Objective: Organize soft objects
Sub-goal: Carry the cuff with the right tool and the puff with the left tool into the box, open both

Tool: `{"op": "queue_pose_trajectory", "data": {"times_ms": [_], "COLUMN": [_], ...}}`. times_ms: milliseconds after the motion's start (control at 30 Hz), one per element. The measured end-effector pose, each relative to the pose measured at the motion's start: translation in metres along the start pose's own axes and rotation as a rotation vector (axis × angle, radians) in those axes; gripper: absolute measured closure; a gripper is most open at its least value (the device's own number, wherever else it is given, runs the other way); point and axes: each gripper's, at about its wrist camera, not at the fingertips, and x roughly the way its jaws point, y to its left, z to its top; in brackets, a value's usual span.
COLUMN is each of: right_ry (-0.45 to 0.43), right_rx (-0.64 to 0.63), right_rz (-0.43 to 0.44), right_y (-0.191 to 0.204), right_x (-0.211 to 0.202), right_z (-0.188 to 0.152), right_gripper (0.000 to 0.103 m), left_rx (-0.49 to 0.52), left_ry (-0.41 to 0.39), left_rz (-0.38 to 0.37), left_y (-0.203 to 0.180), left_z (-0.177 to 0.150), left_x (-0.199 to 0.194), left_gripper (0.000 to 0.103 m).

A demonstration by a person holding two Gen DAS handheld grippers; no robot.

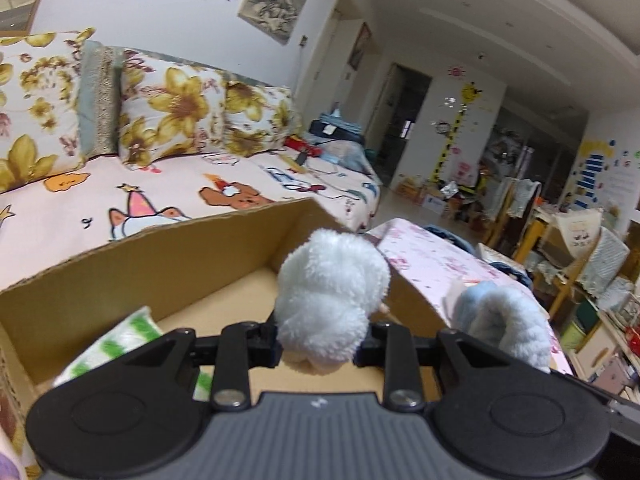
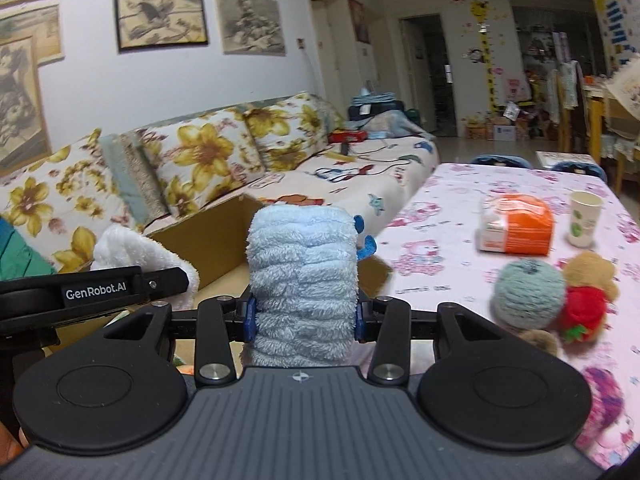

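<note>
Over the open cardboard box (image 1: 132, 280), the left gripper (image 1: 320, 344) has its fingers pinching a white plush toy (image 1: 332, 296). A green-and-white striped soft item (image 1: 120, 344) lies inside the box at 8 o'clock. Just beside it, at the box's 3 o'clock edge, the right gripper (image 2: 304, 316) has its fingers clamped on a light blue plush roll (image 2: 302, 272). On the pink-patterned surface (image 2: 440, 216), at 3 o'clock: grey-green yarn ball (image 2: 528, 296), red plush (image 2: 582, 308), orange packet (image 2: 516, 228), paper cup (image 2: 584, 218).
</note>
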Motion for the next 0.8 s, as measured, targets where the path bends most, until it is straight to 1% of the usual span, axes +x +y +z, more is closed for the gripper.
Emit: {"op": "queue_pose_trajectory", "data": {"times_ms": [33,100,167,200,233,267,300,333,400,467,533,700,800], "right_ry": [0.001,0.008,0.006,0.006,0.002,-0.003,-0.009,-0.017,-0.025,-0.039,-0.048,-0.054,-0.053], "right_rx": [-0.003,-0.019,-0.036,-0.042,-0.047,-0.051,-0.054,-0.058,-0.075,-0.093,-0.1,-0.087,-0.072], "right_rz": [0.004,0.013,0.017,0.023,0.028,0.028,0.028,0.034,0.028,0.007,-0.013,-0.065,-0.097], "right_y": [0.002,0.007,0.009,0.01,0.011,0.012,0.014,0.015,0.017,0.016,0.017,0.011,0.005], "right_x": [0.004,0.008,0.01,0.01,0.008,0.006,0.005,0.003,-0.003,-0.01,-0.015,-0.02,-0.023], "right_z": [-0.001,-0.002,-0.005,-0.005,-0.005,-0.005,-0.005,-0.005,-0.003,-0.003,-0.003,-0.004,-0.005], "right_gripper": [0.042,0.042,0.037,0.029,0.016,0.008,0.0,0.002,0.002,0.001,0.0,0.0,0.0], "left_rx": [-0.002,-0.008,-0.015,-0.02,-0.023,-0.026,-0.028,-0.027,-0.025,-0.012,-0.002,0.027,0.06], "left_ry": [0.002,0.005,0.01,0.011,0.009,0.008,0.009,0.008,0.0,-0.016,-0.03,-0.053,-0.063], "left_rz": [0.007,0.019,0.023,0.027,0.033,0.036,0.036,0.038,0.04,0.041,0.036,0.031,0.032], "left_y": [0.002,0.006,0.008,0.009,0.008,0.008,0.009,0.009,0.009,0.007,0.007,0.004,-0.001], "left_z": [0.0,0.0,0.001,0.001,0.0,0.001,0.0,0.0,0.0,0.001,0.001,0.001,0.0], "left_x": [0.001,0.0,0.0,0.0,-0.002,-0.002,-0.002,-0.003,-0.005,-0.006,-0.007,-0.009,-0.01], "left_gripper": [0.073,0.072,0.071,0.068,0.066,0.064,0.058,0.05,0.039,0.032,0.022,0.015,0.014]}}
